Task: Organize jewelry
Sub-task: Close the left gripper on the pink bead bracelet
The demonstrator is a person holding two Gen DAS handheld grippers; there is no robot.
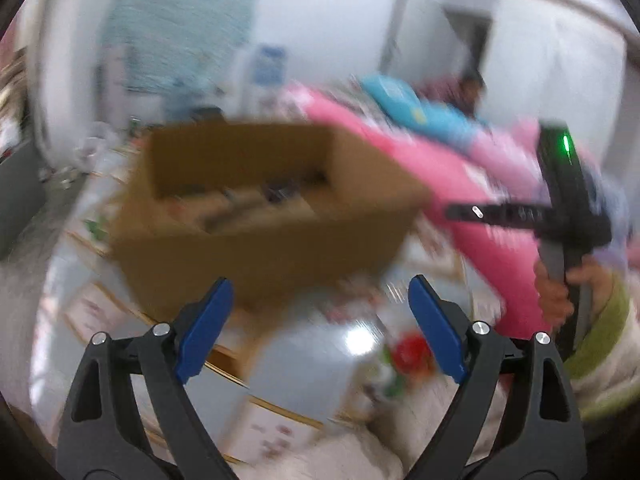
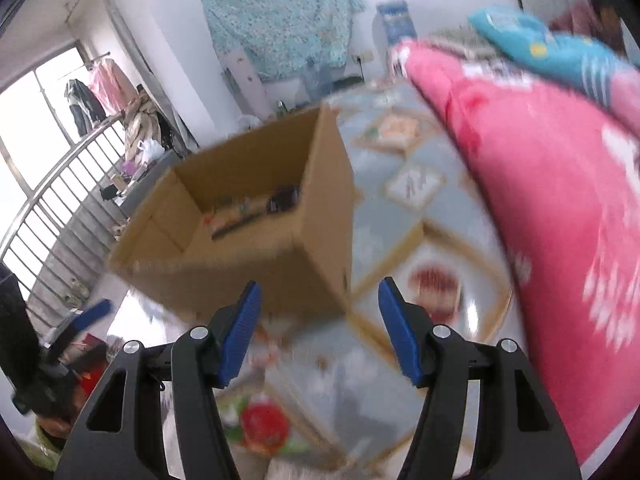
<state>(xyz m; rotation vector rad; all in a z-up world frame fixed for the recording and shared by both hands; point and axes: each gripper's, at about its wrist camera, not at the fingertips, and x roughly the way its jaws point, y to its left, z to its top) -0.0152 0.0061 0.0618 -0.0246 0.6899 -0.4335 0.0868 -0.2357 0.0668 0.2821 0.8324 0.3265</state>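
Left wrist view is smeared with motion blur. The left gripper (image 1: 320, 328) stands with its blue-padded fingers wide apart and nothing between them. Ahead of it sits an open cardboard box (image 1: 264, 216), plain brown, flat-walled and rectangular, resting on a glossy patterned surface (image 1: 320, 344) of pale blue panels edged in tan. Inside the box lie small blurred items (image 1: 248, 204), boxy and dark or beige; whether they are jewelry cannot be told. To the right a bulky pink quilt (image 1: 432, 184) slopes down beside the box, soft and folded, with a turquoise pillow (image 1: 404, 100) on top. At the far right a hand (image 1: 554, 292) grips the black handle of the right gripper (image 1: 520, 216), seen side-on.

Right wrist view shows the right gripper (image 2: 320, 332) with its ribbed blue pads apart, holding nothing. The cardboard box (image 2: 320, 216) stands just beyond the fingertips, one corner turned toward the camera, its matte walls creased at the edges. On its floor lie the same small items (image 2: 256, 208), a dark one against the right wall. The shiny surface (image 2: 400, 216) spreads to the right, printed with framed squares and a red flower. The pink quilt (image 2: 540, 200), patterned with white marks, fills the right side, the turquoise pillow (image 2: 540, 52) above it. A blue pad of the left gripper (image 2: 94, 312) shows at the lower left.
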